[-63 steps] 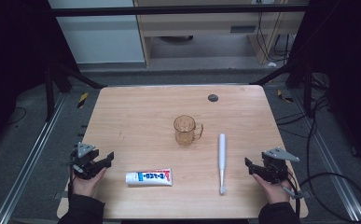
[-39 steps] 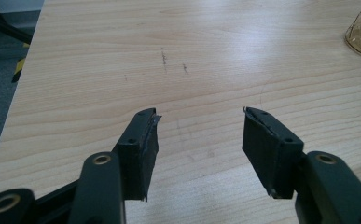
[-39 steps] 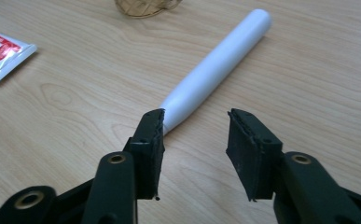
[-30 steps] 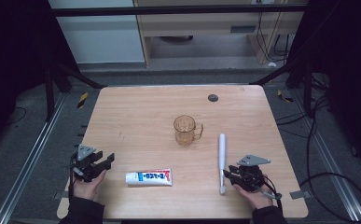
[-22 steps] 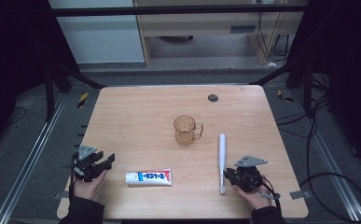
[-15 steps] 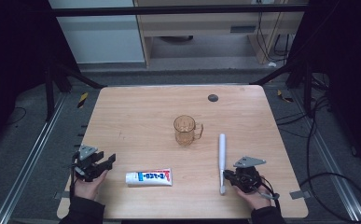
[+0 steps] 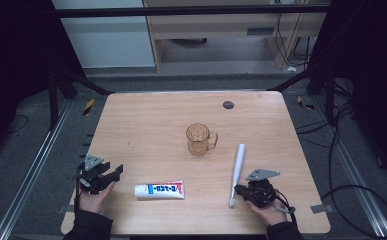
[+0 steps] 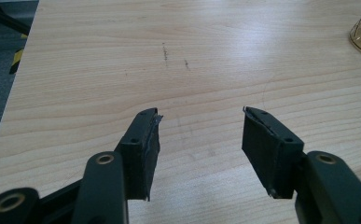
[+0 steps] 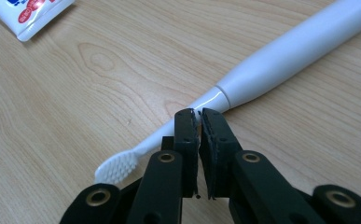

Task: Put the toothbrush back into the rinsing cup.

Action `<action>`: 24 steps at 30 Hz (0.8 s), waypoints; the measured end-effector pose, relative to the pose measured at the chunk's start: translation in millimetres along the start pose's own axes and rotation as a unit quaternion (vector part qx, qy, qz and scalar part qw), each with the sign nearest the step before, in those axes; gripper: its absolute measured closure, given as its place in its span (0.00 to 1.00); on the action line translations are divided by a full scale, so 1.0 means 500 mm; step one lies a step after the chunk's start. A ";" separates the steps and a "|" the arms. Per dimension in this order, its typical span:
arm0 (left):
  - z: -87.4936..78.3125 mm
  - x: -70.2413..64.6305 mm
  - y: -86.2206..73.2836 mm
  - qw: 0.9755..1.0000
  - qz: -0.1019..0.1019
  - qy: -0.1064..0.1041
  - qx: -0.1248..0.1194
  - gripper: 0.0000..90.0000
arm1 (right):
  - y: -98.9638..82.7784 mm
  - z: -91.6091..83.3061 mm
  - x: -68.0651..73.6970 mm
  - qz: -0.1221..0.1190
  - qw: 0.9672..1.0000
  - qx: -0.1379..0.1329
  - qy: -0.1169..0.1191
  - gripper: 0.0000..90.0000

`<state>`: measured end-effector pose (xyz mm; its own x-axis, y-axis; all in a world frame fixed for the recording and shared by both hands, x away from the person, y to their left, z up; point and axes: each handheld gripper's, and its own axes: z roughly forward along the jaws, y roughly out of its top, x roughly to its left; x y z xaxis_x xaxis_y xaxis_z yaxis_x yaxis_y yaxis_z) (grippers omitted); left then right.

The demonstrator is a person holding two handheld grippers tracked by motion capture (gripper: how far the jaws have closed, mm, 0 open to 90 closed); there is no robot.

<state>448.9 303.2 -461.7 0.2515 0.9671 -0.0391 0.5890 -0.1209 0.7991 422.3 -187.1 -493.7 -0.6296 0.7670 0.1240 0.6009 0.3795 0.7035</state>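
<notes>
Wooden table (image 7: 146, 125): right gripper (image 9: 199, 114) pinches the toothbrush (image 7: 237, 167) neck, its jaws having just closed on it.
Brush lying flat near the cup (image 7: 199, 139); left gripper (image 8: 200, 128) gapes empty. A lift likely comes next.

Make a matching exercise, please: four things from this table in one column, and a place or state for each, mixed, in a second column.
Things:
1. toothbrush
2. toothpaste tube
3. amber mug
4. left gripper

Places or states:
A. stands upright near the middle of the table
B. jaws open over bare wood
C. its thin neck is pinched by the right gripper
D. lies flat between the two grippers, near the front edge

Pairs: 1-C, 2-D, 3-A, 4-B
</notes>
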 end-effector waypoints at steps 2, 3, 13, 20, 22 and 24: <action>0.001 0.001 0.000 1.000 -0.002 -0.001 0.002 0.51 | 0.001 0.001 0.003 -0.001 1.000 -0.001 0.005 0.95; 0.001 0.001 0.000 1.000 -0.002 -0.001 0.002 0.51 | 0.001 0.001 0.003 -0.001 1.000 -0.001 0.005 0.95; 0.006 0.000 0.000 1.000 0.003 -0.002 0.006 0.51 | 0.016 0.022 0.018 -0.005 1.000 0.000 0.016 0.98; 0.007 0.001 0.001 1.000 0.004 -0.001 0.007 0.51 | 0.028 0.031 0.026 -0.005 1.000 -0.005 0.014 0.98; 0.005 0.000 0.001 1.000 0.007 0.000 0.007 0.50 | 0.029 0.031 0.024 -0.005 1.000 -0.007 0.016 0.98; 0.005 0.001 0.002 1.000 0.008 0.001 0.005 0.50 | 0.030 0.026 0.022 -0.003 1.000 -0.008 0.010 0.98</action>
<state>451.5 302.9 -462.2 0.2585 0.9657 -0.0255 0.5931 -0.1378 0.7933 430.7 -166.4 -490.9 -0.6436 0.7537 0.1334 0.5886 0.3759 0.7157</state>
